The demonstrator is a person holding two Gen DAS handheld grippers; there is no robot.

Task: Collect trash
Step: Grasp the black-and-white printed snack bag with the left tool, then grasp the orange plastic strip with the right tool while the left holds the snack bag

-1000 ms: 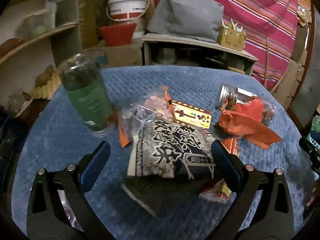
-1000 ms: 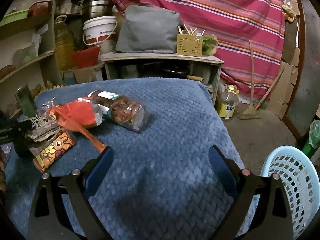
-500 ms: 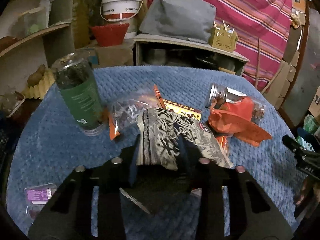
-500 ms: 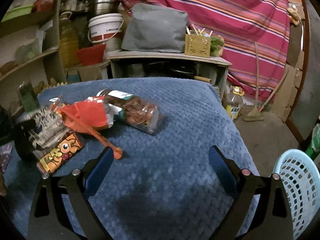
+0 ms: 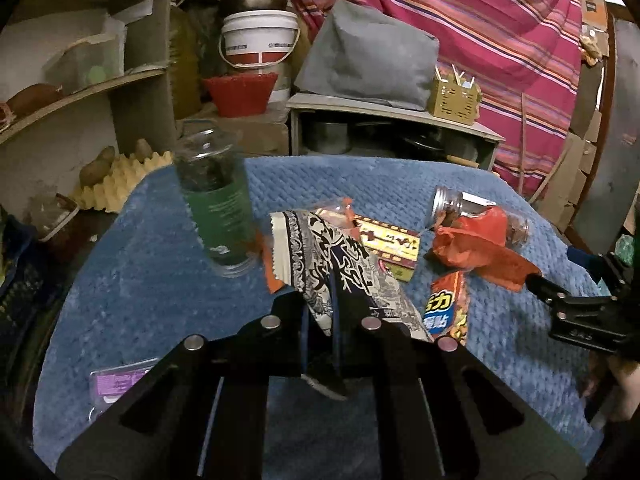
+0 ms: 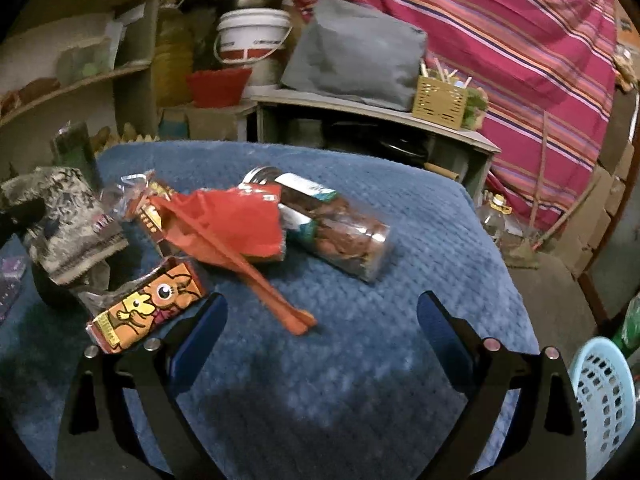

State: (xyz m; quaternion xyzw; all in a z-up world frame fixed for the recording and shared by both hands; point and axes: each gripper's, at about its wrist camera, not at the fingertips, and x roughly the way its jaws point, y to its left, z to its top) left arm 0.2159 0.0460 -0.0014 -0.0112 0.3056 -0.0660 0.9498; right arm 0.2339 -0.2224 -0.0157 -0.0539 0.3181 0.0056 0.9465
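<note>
My left gripper point(image 5: 319, 312) is shut on a black-and-white patterned snack wrapper point(image 5: 320, 256), which stands lifted off the blue blanket point(image 5: 152, 280); the same wrapper point(image 6: 68, 224) shows at the left of the right wrist view. Beside it lie an orange cartoon wrapper point(image 6: 148, 304), a red plastic bag point(image 6: 228, 224) and a clear jar point(image 6: 340, 236) on its side. An upright green-labelled jar point(image 5: 216, 204) stands to the left. My right gripper point(image 6: 322, 324) hangs open over bare blanket, its fingers point(image 6: 200, 336) just short of the red bag's tail.
A light blue perforated basket point(image 6: 600, 396) stands on the floor off the table's right edge. A purple packet point(image 5: 116, 380) lies near the blanket's left front. Behind the table are a low shelf point(image 5: 392, 116), a white bucket point(image 5: 260, 40) and a striped cloth.
My left gripper closed from wide open onto the patterned wrapper and raised it, folding it upright. The right gripper slid left toward the red bag, still open.
</note>
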